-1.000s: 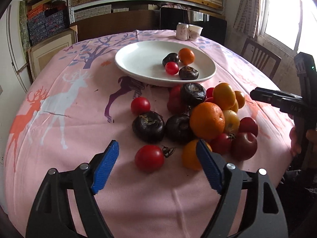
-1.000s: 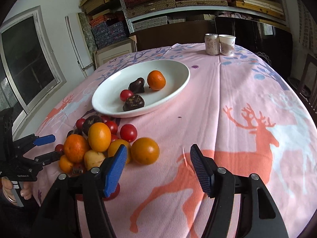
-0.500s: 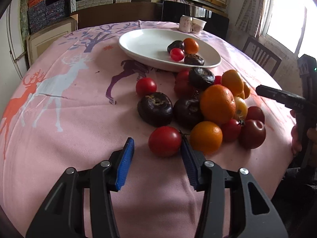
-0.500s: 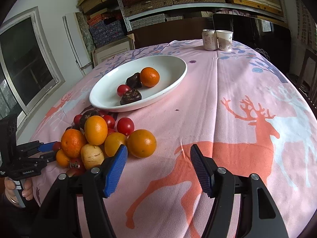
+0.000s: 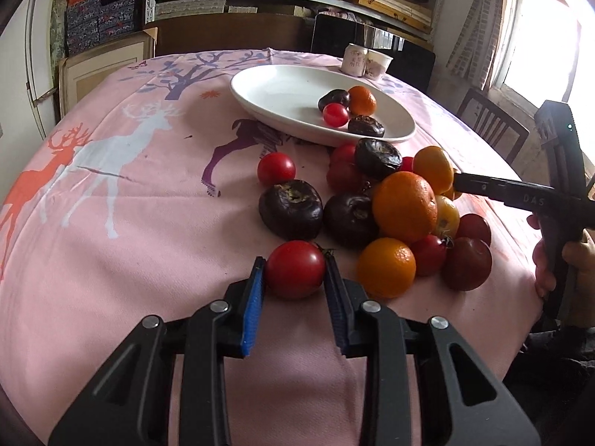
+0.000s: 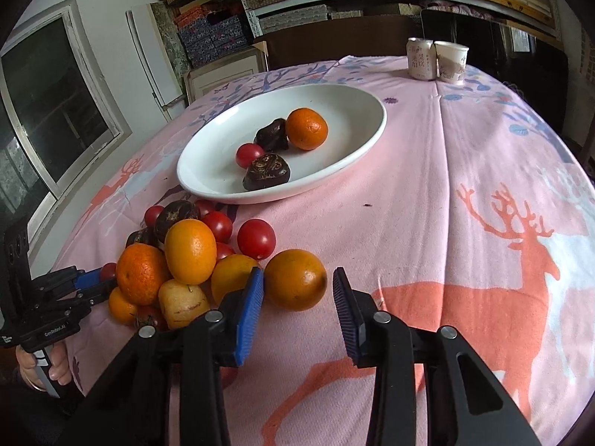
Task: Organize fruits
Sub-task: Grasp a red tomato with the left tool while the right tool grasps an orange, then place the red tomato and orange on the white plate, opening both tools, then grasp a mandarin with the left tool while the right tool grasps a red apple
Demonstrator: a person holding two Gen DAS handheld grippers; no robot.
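Note:
A red tomato (image 5: 295, 269) lies on the pink cloth at the near side of a fruit pile (image 5: 390, 200) of oranges, tomatoes and dark fruits. My left gripper (image 5: 294, 260) is closing, and both blue pads touch the tomato's sides. In the right wrist view an orange (image 6: 295, 278) sits at the pile's right edge between the closing jaws of my right gripper (image 6: 297, 273). The left pad meets it; a thin gap shows at the right pad. The white plate (image 6: 208, 148) behind holds an orange, a tomato and two dark fruits.
A can and a paper cup (image 6: 435, 57) stand at the table's far edge. A wooden chair (image 5: 491, 126) is beside the table on the right. Shelves of boxes fill the back wall. A person's hand (image 5: 580, 256) holds the right gripper's handle at the table edge.
My left gripper's jaws have narrowed from wide apart onto the red tomato. My right gripper has moved towards the pile and narrowed its jaws around the orange.

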